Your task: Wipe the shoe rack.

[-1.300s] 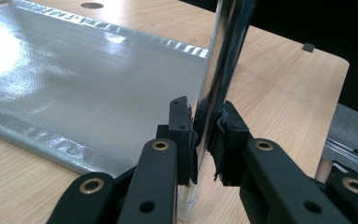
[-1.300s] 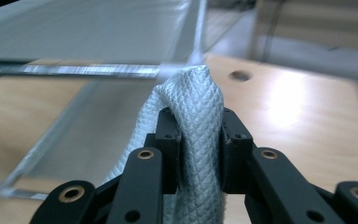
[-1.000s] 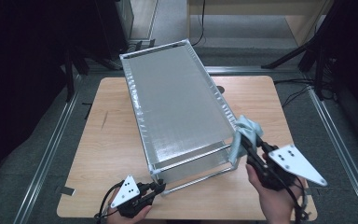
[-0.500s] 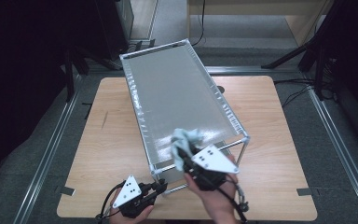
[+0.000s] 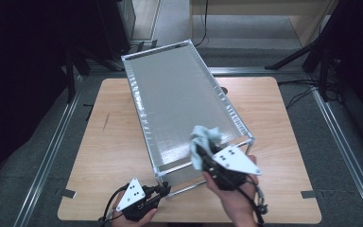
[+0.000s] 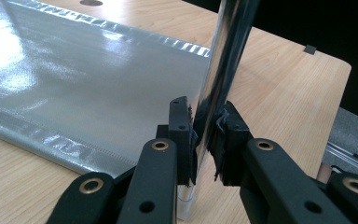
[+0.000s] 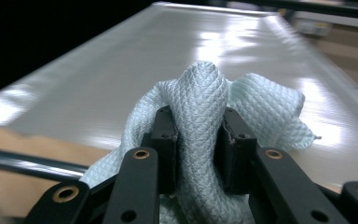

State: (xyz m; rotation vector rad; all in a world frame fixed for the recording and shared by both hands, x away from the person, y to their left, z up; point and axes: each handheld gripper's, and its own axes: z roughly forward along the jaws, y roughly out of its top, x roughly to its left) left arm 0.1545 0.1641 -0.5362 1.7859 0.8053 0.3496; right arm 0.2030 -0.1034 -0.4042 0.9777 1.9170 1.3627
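I had my left gripper [image 6: 205,135] clamped on the near chrome post [image 6: 223,70] of the rack [image 5: 137,101], low down where the post met the table [image 5: 104,156] — I judged that grip was there to keep the frame from sliding while the other hand worked. My right gripper [image 7: 198,140] was clenched on a bunched pale cloth [image 7: 205,98], a fold of it pinched between the pads and the rest spilling out to either side. I held it just above the near end of the rack's grey shelf sheet [image 7: 168,56], by the look of it to wipe that surface; whether the cloth already touched the sheet I could not tell.

Around me there was little else: bare wooden tabletop on both sides of the rack, a small round hole [image 5: 223,90] in the table past its far right side, dark floor beyond. What stood in my way was the rack's own raised rim and its near right post [image 5: 250,142], just beside my right hand [image 5: 234,189] — a wide sweep could snag the cloth there.
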